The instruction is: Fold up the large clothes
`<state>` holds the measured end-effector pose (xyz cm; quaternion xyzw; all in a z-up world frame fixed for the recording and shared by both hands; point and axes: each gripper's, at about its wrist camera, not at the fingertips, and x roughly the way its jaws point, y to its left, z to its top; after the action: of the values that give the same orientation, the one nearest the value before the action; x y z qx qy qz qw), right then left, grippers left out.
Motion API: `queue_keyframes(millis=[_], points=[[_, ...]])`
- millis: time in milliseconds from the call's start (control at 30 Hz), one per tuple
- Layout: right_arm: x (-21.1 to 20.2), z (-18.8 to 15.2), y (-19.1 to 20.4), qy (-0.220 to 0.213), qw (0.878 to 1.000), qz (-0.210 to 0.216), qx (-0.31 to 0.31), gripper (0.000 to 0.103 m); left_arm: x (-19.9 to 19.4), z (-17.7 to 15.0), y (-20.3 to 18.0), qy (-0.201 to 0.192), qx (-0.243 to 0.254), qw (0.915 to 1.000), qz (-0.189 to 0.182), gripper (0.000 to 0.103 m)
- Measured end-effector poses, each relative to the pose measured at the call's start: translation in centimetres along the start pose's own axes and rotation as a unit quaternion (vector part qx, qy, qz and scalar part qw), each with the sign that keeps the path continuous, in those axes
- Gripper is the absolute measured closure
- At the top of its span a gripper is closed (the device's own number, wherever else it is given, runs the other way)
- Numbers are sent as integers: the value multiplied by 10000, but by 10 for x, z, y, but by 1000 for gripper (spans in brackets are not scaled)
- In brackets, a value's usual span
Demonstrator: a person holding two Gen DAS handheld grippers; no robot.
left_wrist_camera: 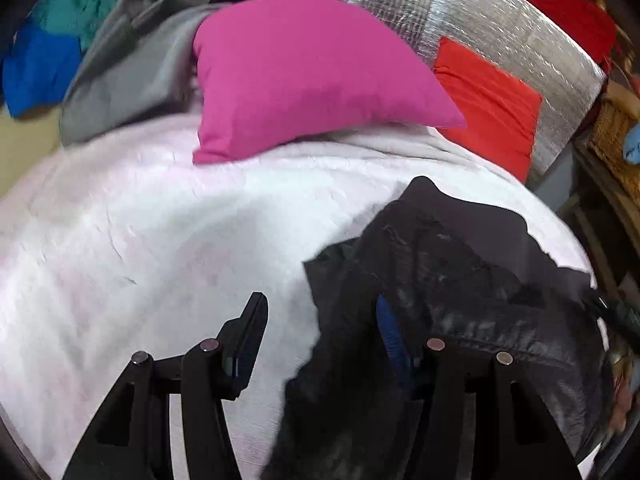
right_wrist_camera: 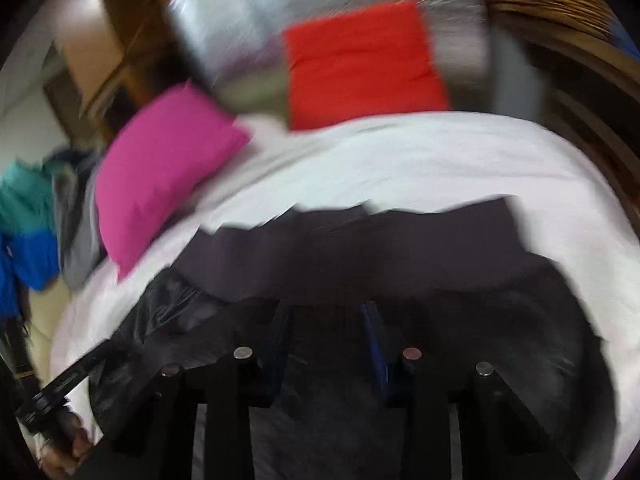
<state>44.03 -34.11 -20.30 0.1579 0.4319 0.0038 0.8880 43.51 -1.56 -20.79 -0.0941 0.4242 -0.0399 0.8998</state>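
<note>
A large black garment (left_wrist_camera: 448,304) lies crumpled on the white bedspread (left_wrist_camera: 160,240). My left gripper (left_wrist_camera: 320,320) is open at the garment's left edge; its right finger lies over the black cloth, its left finger over bare bedspread. In the right wrist view the same garment (right_wrist_camera: 360,248) spreads wide across the bed (right_wrist_camera: 440,152). My right gripper (right_wrist_camera: 326,332) is open just above the middle of the cloth, holding nothing. The left gripper (right_wrist_camera: 60,392) and the hand that holds it show at the lower left of the right wrist view.
A pink pillow (left_wrist_camera: 304,76) and a red pillow (left_wrist_camera: 488,100) lie at the head of the bed against a silver quilted panel (left_wrist_camera: 480,24). A grey cloth (left_wrist_camera: 132,72) and blue and teal clothes (left_wrist_camera: 52,40) are piled at the far left. Wicker furniture (left_wrist_camera: 612,136) stands on the right.
</note>
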Motion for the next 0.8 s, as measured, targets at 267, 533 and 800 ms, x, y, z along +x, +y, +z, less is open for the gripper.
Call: queue_keyframes(millis=[267, 533, 800], points=[[94, 37, 39, 768, 9962, -340, 244, 65, 14, -5, -4, 323, 619, 9976, 31, 44], [19, 25, 3, -307, 9969, -372, 616, 62, 1, -7, -8, 201, 675, 9973, -184, 44], [-82, -62, -23, -389, 9985, -246, 292, 44, -27, -26, -50, -133, 1298, 9896, -608, 36]])
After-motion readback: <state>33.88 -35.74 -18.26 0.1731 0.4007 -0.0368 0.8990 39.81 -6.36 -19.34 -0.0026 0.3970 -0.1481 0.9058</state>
